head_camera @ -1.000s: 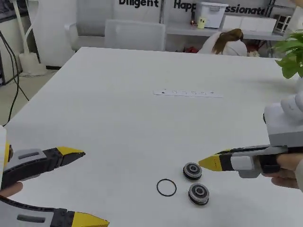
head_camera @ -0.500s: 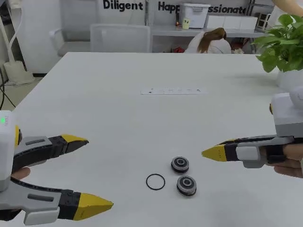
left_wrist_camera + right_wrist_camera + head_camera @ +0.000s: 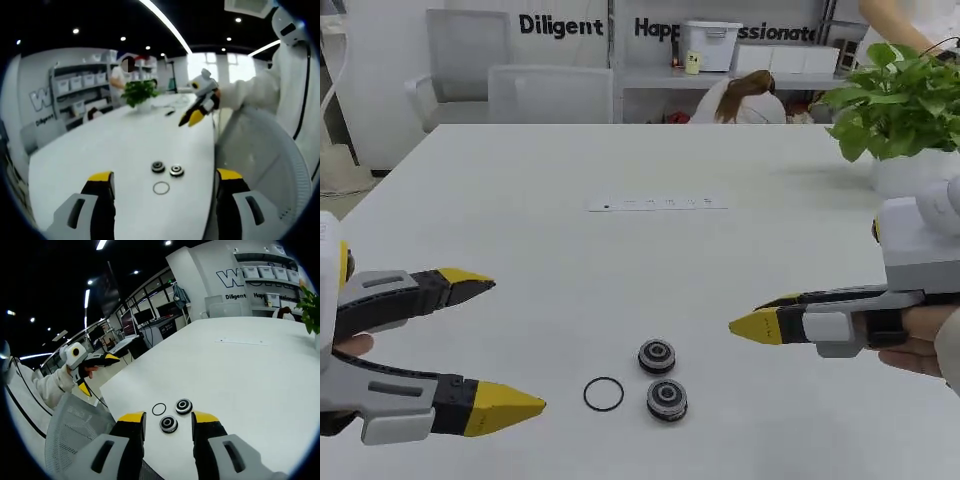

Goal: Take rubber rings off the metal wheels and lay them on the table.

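Two small metal wheels with black rubber rings, one (image 3: 657,356) behind the other (image 3: 666,398), stand on the white table (image 3: 620,160). A loose black rubber ring (image 3: 604,394) lies flat just left of them. My left gripper (image 3: 505,345) is open wide at the left, its yellow tips well short of the ring. My right gripper (image 3: 750,325) hovers to the right of the wheels, slightly open and holding nothing. The left gripper view shows the wheels (image 3: 158,167) (image 3: 176,171) and the ring (image 3: 161,188); the right gripper view shows the wheels (image 3: 183,406) (image 3: 168,424) and the ring (image 3: 159,409).
A potted plant (image 3: 895,110) stands at the table's far right. A thin white strip (image 3: 657,204) lies mid-table. Chairs (image 3: 548,95) and a seated person (image 3: 740,98) are beyond the far edge. A mesh chair (image 3: 75,430) stands by the near edge.
The head camera has turned right, sliding the scene left. My right gripper has drawn back to the right, away from the wheels. The left gripper's tips are nearer the loose ring.
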The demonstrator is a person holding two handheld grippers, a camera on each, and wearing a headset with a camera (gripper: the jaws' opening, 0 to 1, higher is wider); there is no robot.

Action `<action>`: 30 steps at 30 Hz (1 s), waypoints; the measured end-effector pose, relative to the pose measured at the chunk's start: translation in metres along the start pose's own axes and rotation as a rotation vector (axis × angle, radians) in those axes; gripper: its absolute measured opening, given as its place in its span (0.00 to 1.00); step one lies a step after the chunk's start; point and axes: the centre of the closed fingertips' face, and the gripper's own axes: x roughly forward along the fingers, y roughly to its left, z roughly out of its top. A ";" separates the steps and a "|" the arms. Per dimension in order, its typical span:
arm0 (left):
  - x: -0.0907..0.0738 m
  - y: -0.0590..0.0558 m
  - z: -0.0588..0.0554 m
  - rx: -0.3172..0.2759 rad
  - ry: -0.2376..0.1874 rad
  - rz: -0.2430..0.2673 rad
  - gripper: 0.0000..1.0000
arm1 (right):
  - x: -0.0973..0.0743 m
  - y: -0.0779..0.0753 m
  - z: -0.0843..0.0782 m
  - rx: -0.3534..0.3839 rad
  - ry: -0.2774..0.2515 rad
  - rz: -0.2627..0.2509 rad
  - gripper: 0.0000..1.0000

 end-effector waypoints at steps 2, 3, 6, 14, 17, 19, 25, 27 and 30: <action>0.003 0.000 0.005 0.003 -0.004 0.002 0.84 | 0.000 -0.001 -0.001 -0.007 0.001 0.010 0.35; 0.004 0.000 0.007 0.006 -0.006 0.002 0.84 | 0.001 -0.002 -0.001 -0.009 0.002 0.015 0.35; 0.009 0.001 0.016 0.015 -0.018 0.000 0.83 | 0.004 -0.003 -0.001 -0.015 0.005 0.030 0.34; 0.033 0.003 0.030 0.035 -0.025 -0.028 0.80 | 0.016 -0.007 -0.007 -0.043 0.045 0.064 0.33; 0.043 0.002 0.033 0.041 -0.028 -0.044 0.79 | 0.021 -0.007 -0.009 -0.057 0.059 0.079 0.32; 0.049 0.002 0.033 0.044 -0.027 -0.052 0.78 | 0.023 -0.007 -0.011 -0.064 0.068 0.089 0.32; 0.068 0.000 0.034 0.049 -0.022 -0.085 0.76 | 0.037 -0.009 -0.017 -0.083 0.103 0.111 0.32; 0.075 -0.003 0.036 0.038 -0.027 -0.103 0.74 | 0.042 -0.009 -0.020 -0.091 0.115 0.117 0.32; 0.085 -0.005 0.035 0.035 -0.032 -0.121 0.72 | 0.047 -0.010 -0.023 -0.100 0.132 0.131 0.33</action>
